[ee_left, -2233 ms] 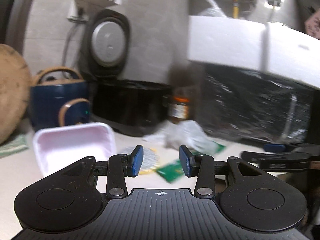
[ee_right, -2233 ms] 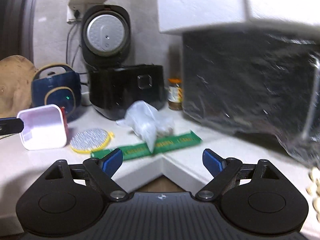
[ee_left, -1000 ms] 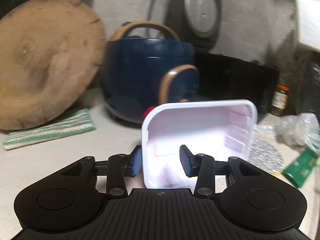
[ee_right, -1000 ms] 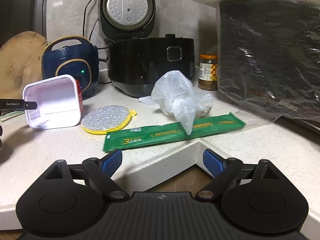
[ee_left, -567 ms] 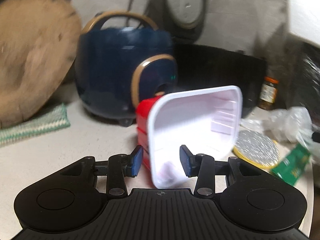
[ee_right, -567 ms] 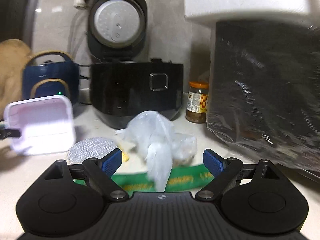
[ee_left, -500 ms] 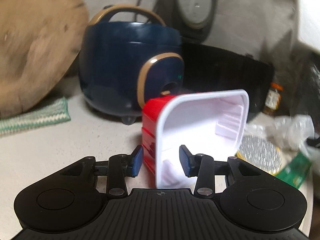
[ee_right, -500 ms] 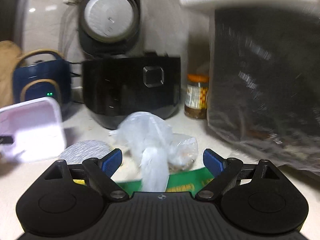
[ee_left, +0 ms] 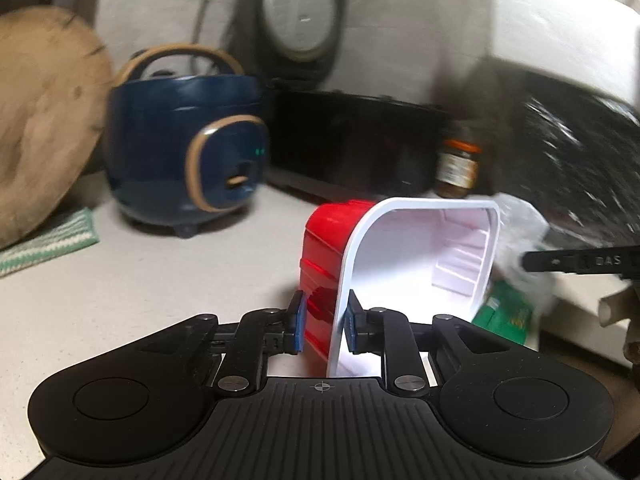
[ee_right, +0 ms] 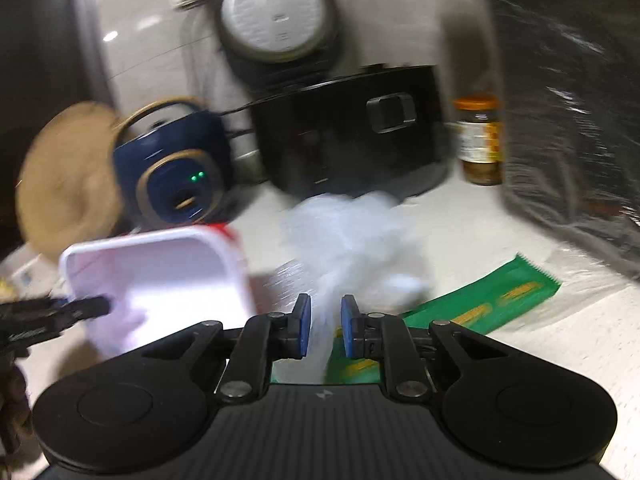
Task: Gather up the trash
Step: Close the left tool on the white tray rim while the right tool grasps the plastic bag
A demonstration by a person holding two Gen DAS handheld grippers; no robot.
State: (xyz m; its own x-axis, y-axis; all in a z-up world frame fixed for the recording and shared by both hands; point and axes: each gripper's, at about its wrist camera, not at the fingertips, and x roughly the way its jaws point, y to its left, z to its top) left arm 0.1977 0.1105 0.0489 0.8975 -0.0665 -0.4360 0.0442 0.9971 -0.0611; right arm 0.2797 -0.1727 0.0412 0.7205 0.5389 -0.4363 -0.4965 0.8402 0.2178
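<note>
In the left wrist view, the left gripper (ee_left: 324,322) is pinching the near wall of the red-and-white tray (ee_left: 420,256); its jaws have just been closing, one blue pad on the red outside and the other on the white inside. The tray is tilting with its open side toward the camera, in front of the blue rice cooker (ee_left: 188,148) and to that cooker's right. A clear plastic bag (ee_left: 520,224) is showing just past the tray's far rim, with the tip of the right gripper (ee_left: 576,261) against it.

In the right wrist view (blurred), the right gripper (ee_right: 325,326) is narrowing on a strand of the plastic bag (ee_right: 348,232); its jaws have just been closing, and the film is lying between the pads. The bag is sitting right of the blue rice cooker (ee_right: 176,176), just beside the tray (ee_right: 156,280), over a green wrapper (ee_right: 492,300).
</note>
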